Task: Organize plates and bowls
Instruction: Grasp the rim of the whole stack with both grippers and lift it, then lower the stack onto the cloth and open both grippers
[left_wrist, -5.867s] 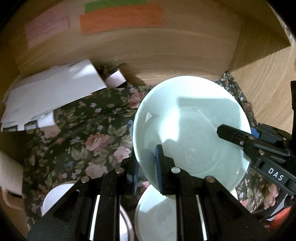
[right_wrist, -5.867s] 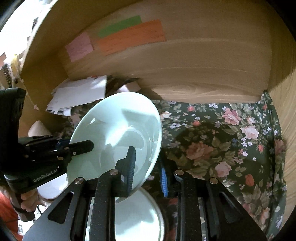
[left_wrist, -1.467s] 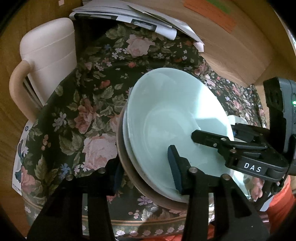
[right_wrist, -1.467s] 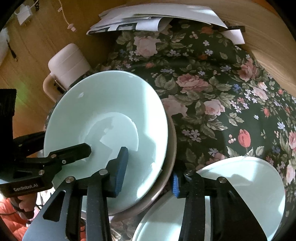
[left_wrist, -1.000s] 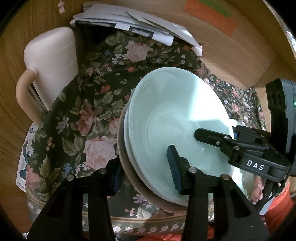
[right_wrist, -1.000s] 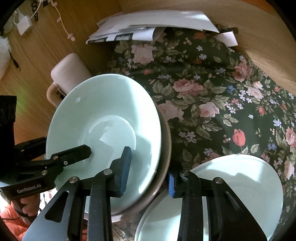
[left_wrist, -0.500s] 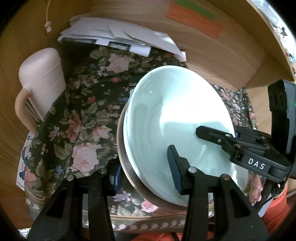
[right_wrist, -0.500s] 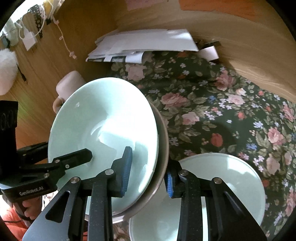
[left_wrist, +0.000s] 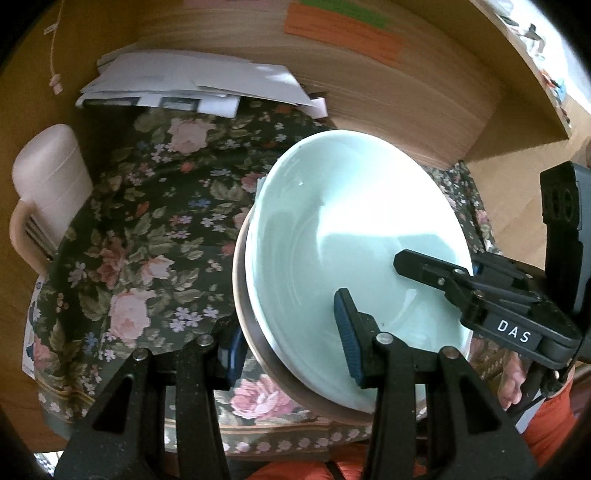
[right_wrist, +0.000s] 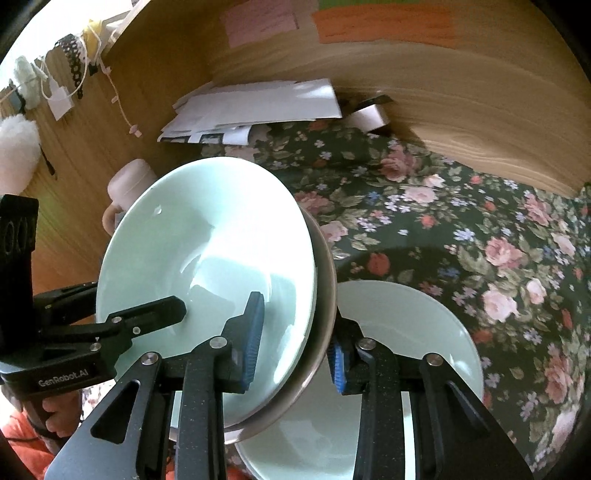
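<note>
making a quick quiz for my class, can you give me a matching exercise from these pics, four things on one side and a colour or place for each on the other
Things:
1. stacked bowls
2. mug
3. papers
4. lone plate

Descriptions:
A. white, piled at the back of the tablecloth
B. flat on the cloth, below the right claw
C. pale pink, at the cloth's far left edge
D. pale green over a brown rim, clamped by both claws, left claw included

Pairs: 1-D, 2-C, 3-A, 4-B

Both tools point steeply down, jaws part-closed on opposite rims of one stack of dishes (left_wrist: 354, 258): left tool (left_wrist: 291, 350) on one side, right tool (right_wrist: 295, 343) on the other.
</note>
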